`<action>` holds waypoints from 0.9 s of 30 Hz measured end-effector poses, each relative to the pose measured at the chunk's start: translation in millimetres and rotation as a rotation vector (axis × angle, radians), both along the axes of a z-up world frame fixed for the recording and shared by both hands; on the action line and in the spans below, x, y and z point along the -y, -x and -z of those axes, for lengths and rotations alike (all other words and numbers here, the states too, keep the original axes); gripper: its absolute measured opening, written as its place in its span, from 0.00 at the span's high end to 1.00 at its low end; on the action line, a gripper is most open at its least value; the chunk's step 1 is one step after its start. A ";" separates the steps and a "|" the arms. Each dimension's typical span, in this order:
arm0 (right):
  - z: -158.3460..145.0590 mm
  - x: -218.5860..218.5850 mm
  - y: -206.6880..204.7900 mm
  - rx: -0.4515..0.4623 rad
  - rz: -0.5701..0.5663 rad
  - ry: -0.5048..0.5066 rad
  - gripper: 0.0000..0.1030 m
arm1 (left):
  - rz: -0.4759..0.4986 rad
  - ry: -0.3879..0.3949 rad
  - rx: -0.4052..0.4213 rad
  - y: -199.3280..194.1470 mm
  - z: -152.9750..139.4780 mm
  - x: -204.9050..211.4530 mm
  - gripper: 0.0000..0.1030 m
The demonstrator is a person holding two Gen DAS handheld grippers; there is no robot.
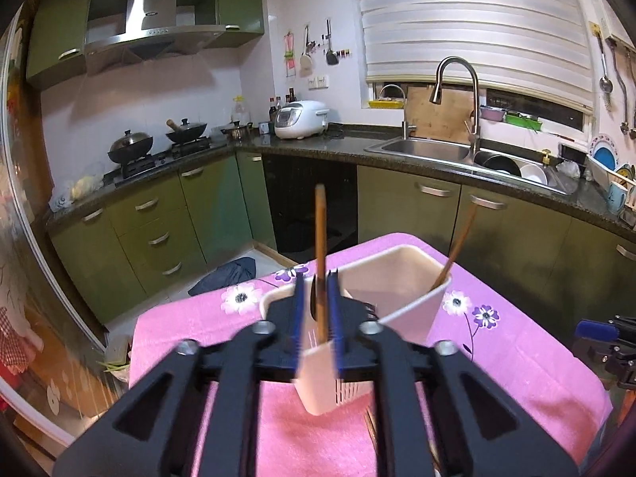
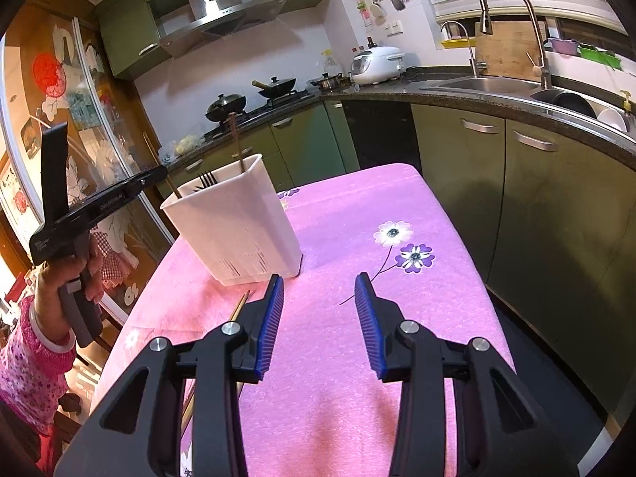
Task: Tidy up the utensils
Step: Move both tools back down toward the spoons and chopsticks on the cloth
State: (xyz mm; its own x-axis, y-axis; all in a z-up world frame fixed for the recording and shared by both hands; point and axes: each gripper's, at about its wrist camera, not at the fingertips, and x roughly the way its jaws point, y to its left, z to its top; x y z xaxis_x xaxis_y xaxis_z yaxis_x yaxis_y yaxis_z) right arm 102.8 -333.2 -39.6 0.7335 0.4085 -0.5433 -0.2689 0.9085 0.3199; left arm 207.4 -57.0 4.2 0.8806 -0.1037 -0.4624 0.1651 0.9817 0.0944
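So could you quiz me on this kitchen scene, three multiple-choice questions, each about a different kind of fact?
1. Where does the white holder stand?
A. on the pink cloth
B. in the sink
C. on the stove

2. What colour are the cabinet doors?
A. white
B. green
C. red

3. What is between the right gripper's pads?
A. a fork
B. a chopstick
C. nothing

Answers: 1 A, the holder rests on the flowered pink cloth. 2 B, every door under the counter is green. 3 C, the blue pads stand apart over bare cloth.
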 end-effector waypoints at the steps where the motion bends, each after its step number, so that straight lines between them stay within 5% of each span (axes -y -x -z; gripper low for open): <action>1: 0.4 -2.5 -0.6 -0.002 0.000 0.006 0.64 | 0.000 0.003 0.002 1.9 -0.2 -0.6 0.72; 2: 1.0 -4.1 -1.4 -0.004 -0.001 0.011 0.64 | -0.001 0.010 0.005 5.5 -1.3 -1.4 0.69; 4: 4.1 -11.4 -3.5 -0.018 -0.008 0.030 0.63 | -0.010 0.035 0.011 15.6 -4.6 -4.8 0.42; 6: 10.1 -20.7 -6.7 -0.041 -0.027 0.053 0.59 | -0.024 0.055 0.012 30.2 -6.5 -8.5 0.29; 9: 21.9 -40.7 -11.6 -0.078 -0.070 0.090 0.59 | -0.057 0.059 -0.004 52.9 -0.8 -12.0 0.20; 16: 54.1 -101.3 -35.4 -0.160 -0.162 0.214 0.59 | -0.117 0.098 -0.123 83.6 41.8 -24.2 0.12; 20: 65.9 -124.3 -46.3 -0.203 -0.205 0.241 0.70 | -0.135 0.164 -0.176 96.2 64.1 -37.3 0.10; 27: 76.9 -140.4 -23.8 -0.225 -0.326 0.206 0.68 | -0.187 0.192 -0.183 109.1 75.7 -53.2 0.10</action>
